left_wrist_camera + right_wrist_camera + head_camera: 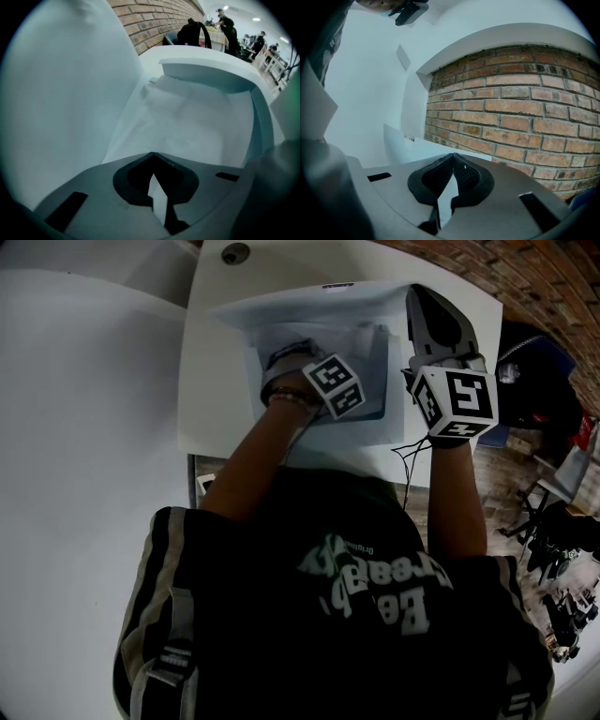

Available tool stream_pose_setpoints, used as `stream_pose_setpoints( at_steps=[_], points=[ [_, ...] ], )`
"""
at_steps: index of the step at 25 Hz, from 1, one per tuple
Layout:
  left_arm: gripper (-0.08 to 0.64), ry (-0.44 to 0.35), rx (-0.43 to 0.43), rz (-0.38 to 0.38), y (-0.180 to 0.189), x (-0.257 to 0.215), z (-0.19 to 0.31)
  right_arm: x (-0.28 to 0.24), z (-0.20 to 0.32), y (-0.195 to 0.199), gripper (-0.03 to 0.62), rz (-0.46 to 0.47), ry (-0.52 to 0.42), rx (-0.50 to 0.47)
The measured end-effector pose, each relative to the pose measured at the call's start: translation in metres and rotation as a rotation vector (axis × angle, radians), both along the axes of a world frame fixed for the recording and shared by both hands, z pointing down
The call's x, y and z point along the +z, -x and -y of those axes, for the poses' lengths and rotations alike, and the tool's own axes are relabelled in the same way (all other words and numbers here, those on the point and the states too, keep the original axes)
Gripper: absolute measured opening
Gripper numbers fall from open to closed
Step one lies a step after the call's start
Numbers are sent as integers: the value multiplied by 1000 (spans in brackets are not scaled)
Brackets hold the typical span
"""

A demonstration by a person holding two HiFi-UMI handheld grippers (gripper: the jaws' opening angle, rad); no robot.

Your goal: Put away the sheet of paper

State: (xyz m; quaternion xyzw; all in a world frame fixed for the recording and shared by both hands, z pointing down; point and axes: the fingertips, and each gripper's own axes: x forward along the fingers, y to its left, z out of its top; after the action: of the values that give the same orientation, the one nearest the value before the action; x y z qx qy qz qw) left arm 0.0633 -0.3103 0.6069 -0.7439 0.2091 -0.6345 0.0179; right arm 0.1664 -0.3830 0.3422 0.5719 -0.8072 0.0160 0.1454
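Observation:
A pale folder (309,310) lies open on the white table (211,418). My left gripper (281,357) reaches down into it and is shut on the white sheet of paper (197,122); a strip of that paper shows between its closed jaws (152,154). The sheet spreads ahead inside the folder's pocket, slightly crumpled. My right gripper (424,298) is at the folder's far right corner and is shut on the raised upper cover (417,143), which it holds up; a white sliver sits between its pads (453,157).
A round cable hole (235,253) sits at the table's far edge. The brick wall (511,117) stands just behind the table. A black backpack (192,33) and several people (225,21) are beyond the table. Cables (408,460) hang at the near edge.

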Motion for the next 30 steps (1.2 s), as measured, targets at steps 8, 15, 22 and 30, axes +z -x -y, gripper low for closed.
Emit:
stream_pose_setpoints(
  at_steps=[8,15,22,30],
  points=[
    [0,74,-29,43,-2,3,-21,1,-1,0,-5,9,-2,2],
    [0,161,-38,70,1,4,-42,1,-2,0,-5,8,-2,-3],
    [0,226,-9,98,4,4,-67,0,-3,0,-5,9,-1,-9],
    [0,-14,224,-17,-10,-18,-42,0,-5,0,-5,4,0,-21]
  ],
)
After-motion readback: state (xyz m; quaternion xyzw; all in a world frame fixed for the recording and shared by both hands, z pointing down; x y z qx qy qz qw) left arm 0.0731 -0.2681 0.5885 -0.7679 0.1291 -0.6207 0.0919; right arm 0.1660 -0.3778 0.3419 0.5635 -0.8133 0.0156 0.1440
